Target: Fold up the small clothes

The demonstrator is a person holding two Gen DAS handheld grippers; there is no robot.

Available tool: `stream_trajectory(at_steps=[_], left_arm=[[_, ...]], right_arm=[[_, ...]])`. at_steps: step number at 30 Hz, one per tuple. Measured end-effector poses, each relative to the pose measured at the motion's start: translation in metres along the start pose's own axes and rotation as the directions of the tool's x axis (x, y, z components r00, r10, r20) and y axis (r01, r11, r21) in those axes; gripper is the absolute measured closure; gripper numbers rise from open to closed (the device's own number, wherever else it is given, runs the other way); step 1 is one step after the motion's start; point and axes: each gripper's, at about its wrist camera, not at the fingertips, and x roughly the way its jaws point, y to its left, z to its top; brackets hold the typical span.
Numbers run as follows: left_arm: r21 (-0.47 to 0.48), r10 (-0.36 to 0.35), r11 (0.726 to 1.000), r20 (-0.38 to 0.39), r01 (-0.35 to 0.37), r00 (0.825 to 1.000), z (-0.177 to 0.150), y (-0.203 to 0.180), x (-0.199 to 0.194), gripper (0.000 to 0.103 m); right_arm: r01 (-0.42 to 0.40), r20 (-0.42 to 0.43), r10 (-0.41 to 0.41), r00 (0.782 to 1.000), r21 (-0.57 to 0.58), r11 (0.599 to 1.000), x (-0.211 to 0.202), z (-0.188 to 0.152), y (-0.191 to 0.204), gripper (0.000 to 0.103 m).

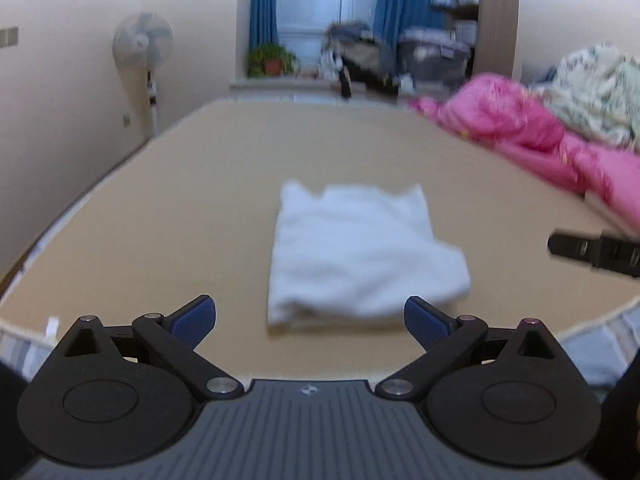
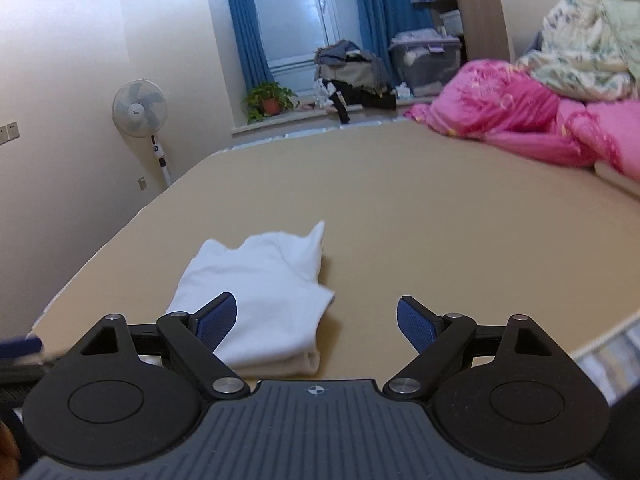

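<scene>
A clear storage bin (image 2: 426, 60) with a purple-trimmed lid stands far ahead of both tools by the window, filled with pale things too small to make out. Beside it sits a heap of dark clothes (image 2: 352, 68).

The left hand-held gripper (image 1: 310, 318) hovers level above the tan bed (image 1: 200, 208), its blue pads spread wide and holding nothing. The folded white garment (image 1: 356, 252) lies flat on the bed just ahead of it, centred between the two fingers, its near edge close to the fingertips. The view is blurred.

The right hand-held gripper (image 2: 316, 320) is also wide open and empty, tilted slightly. From here the white garment (image 2: 264, 292) lies ahead and to the left, its near corner hidden behind the left finger; whether they touch cannot be told. The right finger is over bare bed.

Far ahead to the right of both, a pink quilt (image 2: 504, 112) is bunched up under a pale floral blanket (image 2: 588, 48).
</scene>
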Motion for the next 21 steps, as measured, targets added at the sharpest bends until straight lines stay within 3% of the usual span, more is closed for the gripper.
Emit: stream_trajectory(at_steps=[5, 13, 21], left_arm=[[0.042, 0.030, 0.999, 0.023, -0.031, 0.999, -0.007, -0.003, 0.000, 0.001], [-0.025, 0.031, 0.999, -0.014, -0.032, 0.999, 0.000, 0.004, 0.018, 0.001], [0.012, 0.040, 0.999, 0.012, -0.040, 0.999, 0.000, -0.001, 0.016, 0.001]], right_arm=[[0.000, -0.013, 0.000, 1.000, -0.006, 1.000, -0.002, -0.011, 0.007, 0.015], [-0.010, -0.028, 0.008, 1.000, -0.068, 0.998, 0.014, -0.016, 0.026, 0.015], [-0.030, -0.039, 0.025, 0.999, -0.112, 0.993, 0.016, -0.020, 0.038, 0.015]])
